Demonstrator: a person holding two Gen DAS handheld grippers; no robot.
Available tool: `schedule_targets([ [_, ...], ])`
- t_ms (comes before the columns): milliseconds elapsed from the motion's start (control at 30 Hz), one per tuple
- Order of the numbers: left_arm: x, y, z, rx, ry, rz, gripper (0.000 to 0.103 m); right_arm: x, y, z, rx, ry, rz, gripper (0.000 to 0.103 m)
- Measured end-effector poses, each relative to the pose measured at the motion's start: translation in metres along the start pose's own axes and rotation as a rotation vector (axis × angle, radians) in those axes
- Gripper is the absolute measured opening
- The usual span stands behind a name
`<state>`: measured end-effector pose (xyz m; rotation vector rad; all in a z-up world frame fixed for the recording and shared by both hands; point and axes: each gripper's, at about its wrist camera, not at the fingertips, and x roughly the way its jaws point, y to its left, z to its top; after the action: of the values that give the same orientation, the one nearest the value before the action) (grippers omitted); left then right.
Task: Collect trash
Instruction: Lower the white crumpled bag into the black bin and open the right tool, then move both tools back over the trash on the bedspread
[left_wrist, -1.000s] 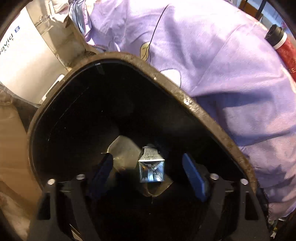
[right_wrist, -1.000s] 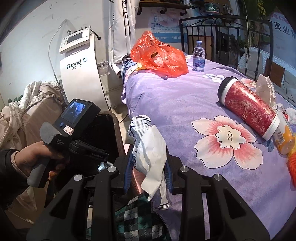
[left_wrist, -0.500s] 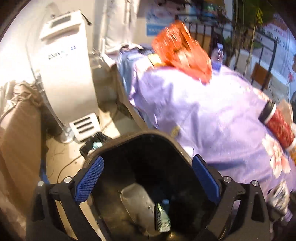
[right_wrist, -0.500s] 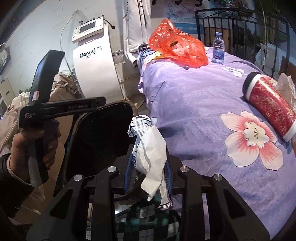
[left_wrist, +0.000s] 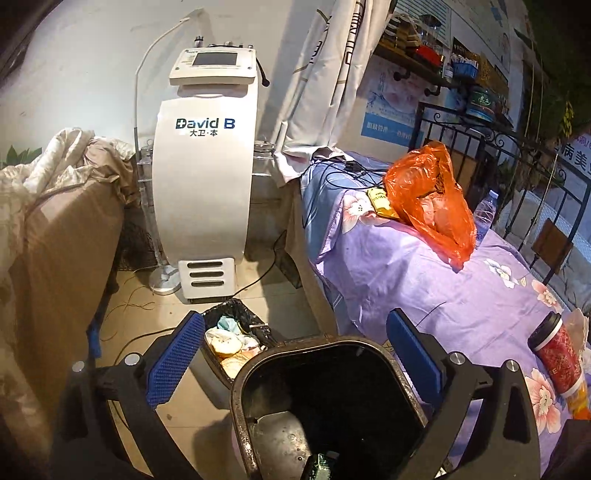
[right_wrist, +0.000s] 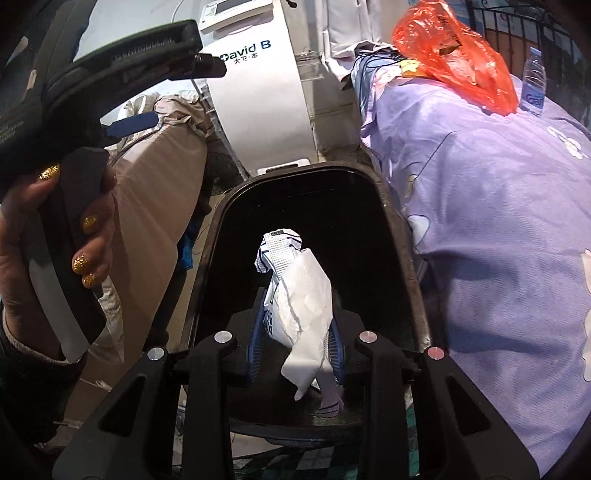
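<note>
My right gripper (right_wrist: 297, 332) is shut on a crumpled white wrapper with tissue (right_wrist: 295, 291) and holds it over the open mouth of the dark trash bin (right_wrist: 399, 218). My left gripper (left_wrist: 295, 350) is open and empty, raised above the same bin (left_wrist: 240, 384), which holds a small piece of trash at its bottom (left_wrist: 317, 467). The left gripper's handle (right_wrist: 74, 155) shows in the right wrist view, held in a hand.
A purple flowered bed (left_wrist: 424, 288) carries an orange plastic bag (left_wrist: 432, 206), a water bottle (left_wrist: 484, 218) and a red tumbler (left_wrist: 557, 354). A white "David B" machine (left_wrist: 207, 177) stands behind. A small black basket with trash (left_wrist: 232, 339) sits on the floor.
My left gripper has lifted up and out of the bin and now looks across the room. My right gripper has carried the wrapper from beside the bed to above the bin.
</note>
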<state>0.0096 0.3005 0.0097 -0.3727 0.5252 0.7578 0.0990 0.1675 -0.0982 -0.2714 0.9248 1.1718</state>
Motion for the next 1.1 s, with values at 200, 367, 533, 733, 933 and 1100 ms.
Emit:
schedule_targets([
  [200,0.008,0.009,-0.008,-0.018,0.03,-0.002,0.097,0.027,0.006,0.008,-0.023,0.069,-0.014,0.031],
  [367,0.011,0.012,-0.01,-0.016,0.041,-0.008,0.097,0.03,0.006,0.007,-0.02,0.06,-0.029,0.068],
  [533,0.014,0.012,-0.011,-0.035,0.054,-0.021,0.097,0.024,0.004,0.006,-0.003,0.022,-0.006,0.077],
  [733,0.014,0.009,-0.011,-0.037,0.062,-0.036,0.097,0.009,-0.001,0.002,0.022,-0.024,0.013,0.082],
  [933,0.015,-0.006,-0.013,-0.013,0.083,-0.078,0.097,-0.018,-0.006,-0.007,0.041,-0.083,-0.009,0.082],
  [1100,0.018,-0.032,-0.017,0.014,0.12,-0.148,0.097,-0.047,-0.014,-0.015,0.052,-0.141,-0.045,0.082],
])
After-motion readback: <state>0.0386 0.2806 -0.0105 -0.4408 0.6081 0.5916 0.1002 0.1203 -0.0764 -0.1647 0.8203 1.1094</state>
